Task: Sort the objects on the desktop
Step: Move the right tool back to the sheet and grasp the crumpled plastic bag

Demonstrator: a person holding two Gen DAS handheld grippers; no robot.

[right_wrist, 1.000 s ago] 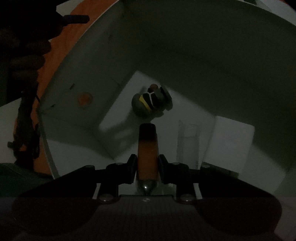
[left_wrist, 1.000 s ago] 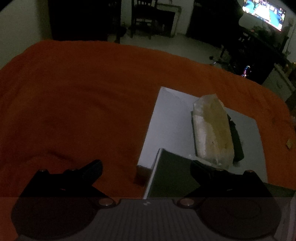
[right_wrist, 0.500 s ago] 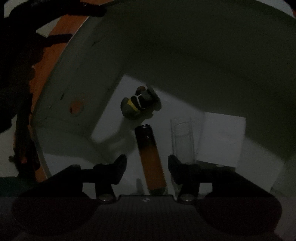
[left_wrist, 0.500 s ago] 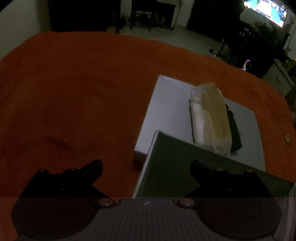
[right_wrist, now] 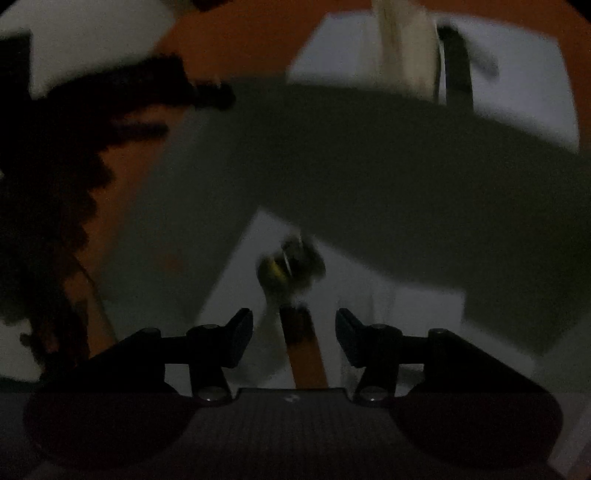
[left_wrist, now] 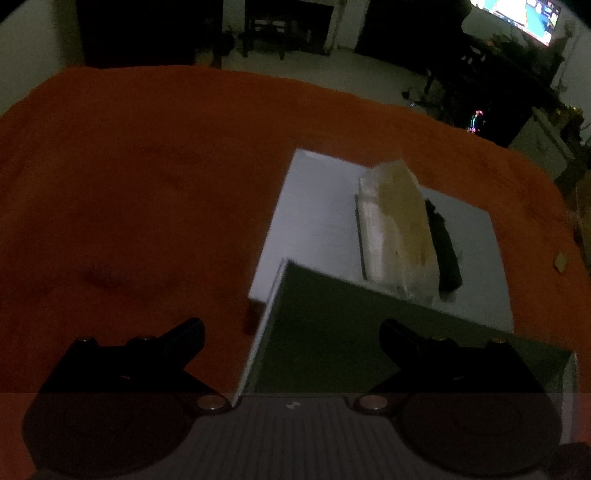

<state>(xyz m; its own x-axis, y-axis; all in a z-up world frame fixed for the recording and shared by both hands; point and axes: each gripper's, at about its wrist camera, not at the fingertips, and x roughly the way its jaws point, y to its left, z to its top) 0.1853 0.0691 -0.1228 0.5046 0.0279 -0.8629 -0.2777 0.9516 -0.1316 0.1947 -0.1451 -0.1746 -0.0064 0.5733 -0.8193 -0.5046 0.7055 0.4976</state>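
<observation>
Orange tube (right_wrist: pixel 304 354): lies in white box (right_wrist: pixel 221 206), light, rigid, smooth; grasp mid-barrel. Right hand-held gripper (right_wrist: pixel 294 332) half-open above it, just released; left hand-held gripper (left_wrist: pixel 291 332) wide, empty.

Dim room: pale floor (left_wrist: pixel 369 74), dark chairs (left_wrist: pixel 280 26), a glowing screen (left_wrist: pixel 517 18) (far right).

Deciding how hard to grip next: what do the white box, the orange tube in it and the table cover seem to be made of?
White box: thin stiff board, probably card, matte; flat panels, crisp folded edges. Orange tube: looks like smooth plastic with a dark cap, though blur leaves it open. Table cover: soft orange cloth, fuzzy and matte, with dents and folds.
</observation>
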